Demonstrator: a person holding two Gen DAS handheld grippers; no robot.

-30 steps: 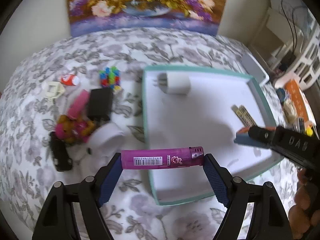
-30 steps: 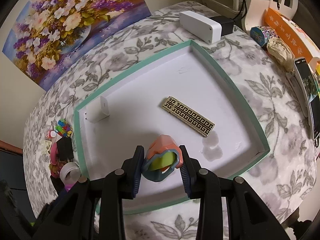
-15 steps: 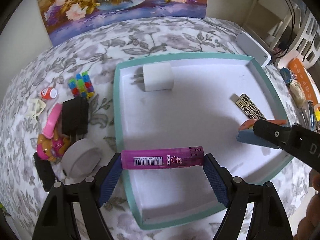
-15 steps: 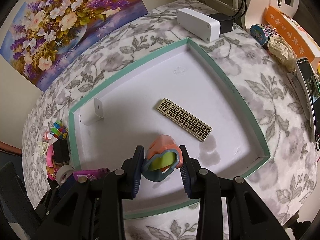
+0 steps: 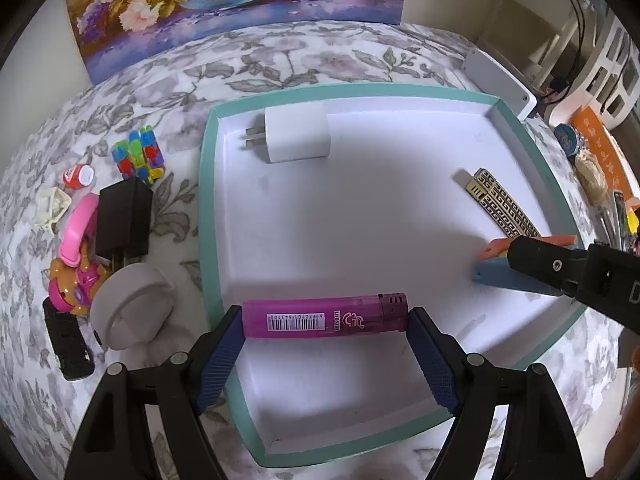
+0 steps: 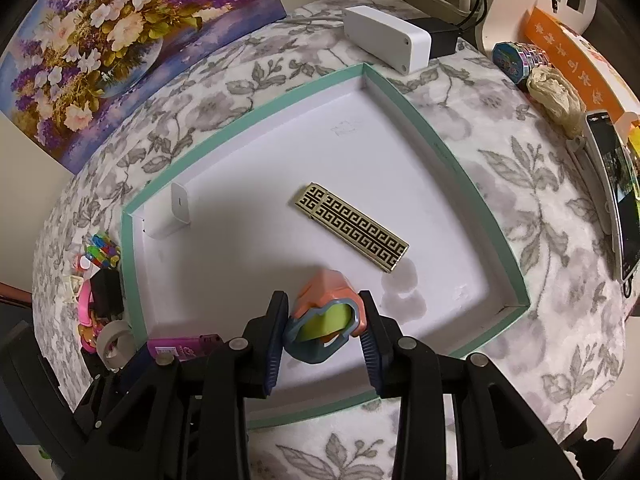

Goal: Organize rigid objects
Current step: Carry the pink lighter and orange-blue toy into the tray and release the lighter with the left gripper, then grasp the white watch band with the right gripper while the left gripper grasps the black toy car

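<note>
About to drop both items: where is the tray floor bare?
The tray floor is bare between the white charger and the gold patterned bar, and near its front edge under the pink lighter. Crowded: the toys left of the tray.

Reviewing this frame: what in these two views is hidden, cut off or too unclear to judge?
- Left wrist view: whether the purple lighter touches the tray floor; no side view.
- Left wrist view: the orange-and-blue object is mostly covered by the right gripper.
- Right wrist view: the lighter is half hidden behind that gripper's finger.
- Left wrist view: the lighter's print is too small to read.
</note>
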